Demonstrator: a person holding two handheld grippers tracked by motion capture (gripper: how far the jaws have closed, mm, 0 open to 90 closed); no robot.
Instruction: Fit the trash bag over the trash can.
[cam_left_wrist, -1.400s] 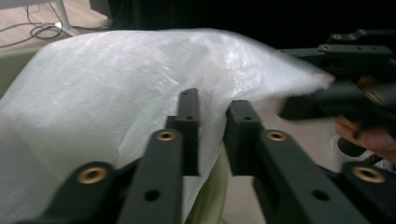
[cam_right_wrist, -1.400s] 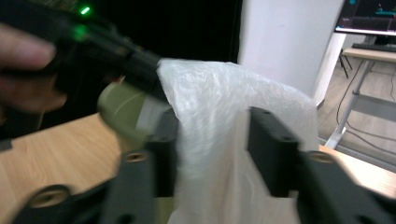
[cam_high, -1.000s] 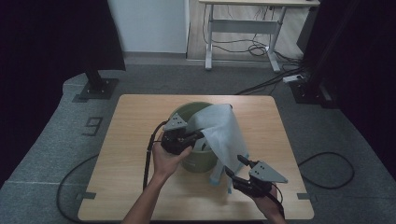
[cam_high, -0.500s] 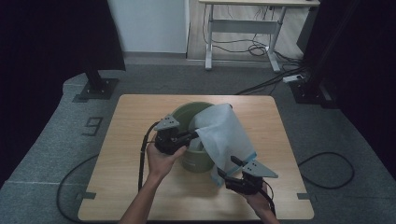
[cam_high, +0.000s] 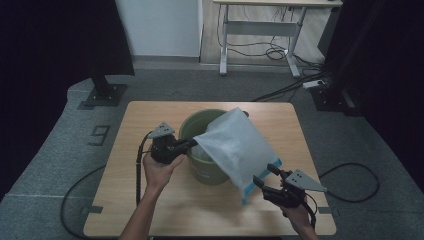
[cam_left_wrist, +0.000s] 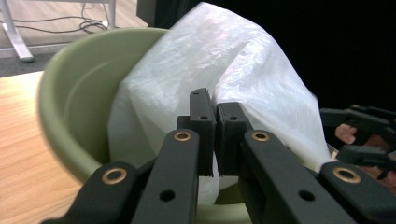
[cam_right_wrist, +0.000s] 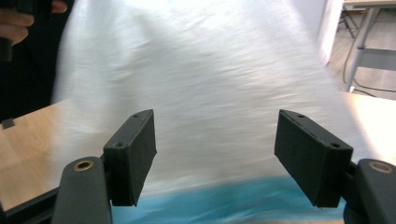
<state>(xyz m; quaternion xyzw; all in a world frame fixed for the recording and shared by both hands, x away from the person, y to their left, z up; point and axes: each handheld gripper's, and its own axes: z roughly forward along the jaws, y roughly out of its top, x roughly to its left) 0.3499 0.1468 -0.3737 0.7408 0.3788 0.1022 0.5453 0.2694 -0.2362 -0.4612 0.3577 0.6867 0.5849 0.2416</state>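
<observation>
My left gripper pinches the white plastic bag at the green bucket rim, mid-table. My right gripper has just been opening; its jaws stand wide, the bag's blue edge between them, unpressed. The bag hides the bucket's far side.

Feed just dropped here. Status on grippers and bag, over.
Left gripper shut on bag at bucket rim. Right gripper open at bag's blue edge. Nothing in the way.
</observation>
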